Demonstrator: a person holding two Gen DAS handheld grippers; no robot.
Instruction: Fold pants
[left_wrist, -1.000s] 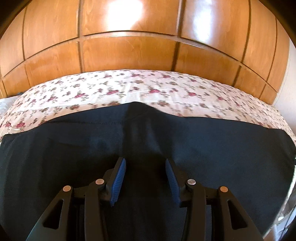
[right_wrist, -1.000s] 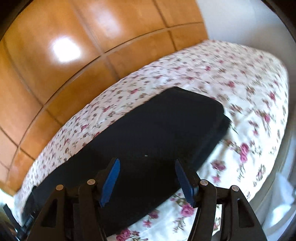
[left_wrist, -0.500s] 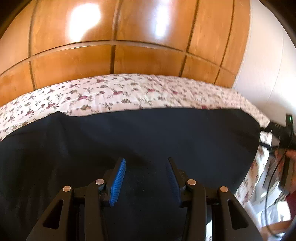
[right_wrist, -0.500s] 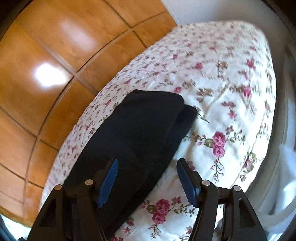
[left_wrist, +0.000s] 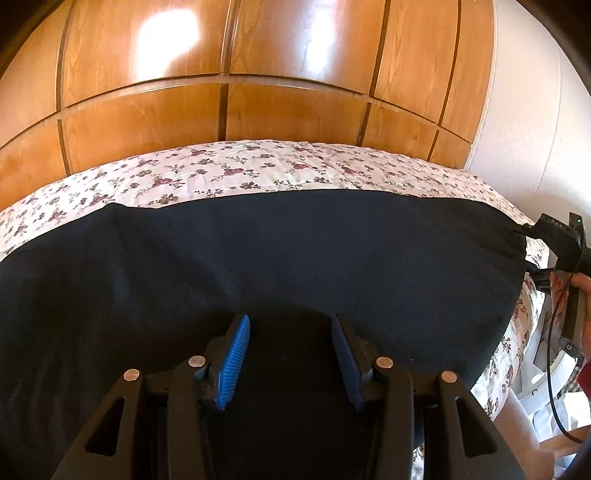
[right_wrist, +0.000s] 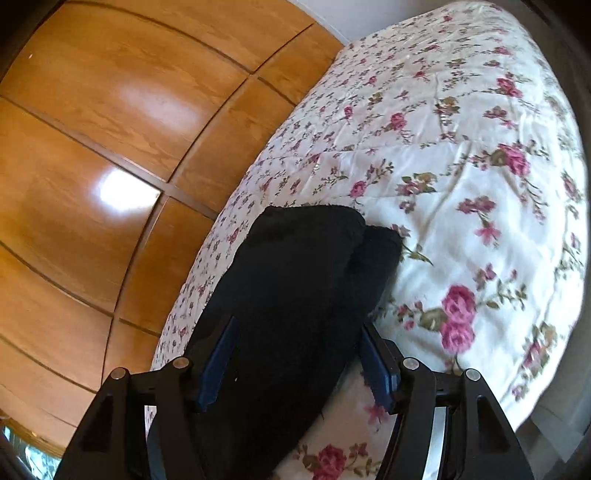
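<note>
- The black pants (left_wrist: 280, 258) lie stretched lengthwise across the near part of the bed (left_wrist: 258, 170), one long band running left to right in the left wrist view, with the floral cover showing beyond them and the wooden wardrobe (left_wrist: 221, 110) behind.
- From the right wrist view the pants' end (right_wrist: 325, 240) shows two rounded layers, one lying just beside and slightly under the other, so the legs look already doubled over each other.
- Risk one: those stacked layers could slide apart if only the top one is caught. A shallow pinch would lift a single layer and skew the fold.
- Risk two: the near edge of the pants sits close to the bed's side, so a drag toward the person could pull cloth off the mattress.
- Risk three: uneven lifting between the two sides would likely twist the band and leave a crooked crease.
- The left hand-held gripper (left_wrist: 291, 332) hovers low over the middle of the pants, pointed at the wardrobe, its blue pads spread with nothing between them.
- The right hand-held gripper (right_wrist: 299, 350) is angled along the pants toward their end, fingers spread wide astride the cloth; whether they touch it cannot be told.
- Best guess: both are lining up a grasp for the next fold.
</note>
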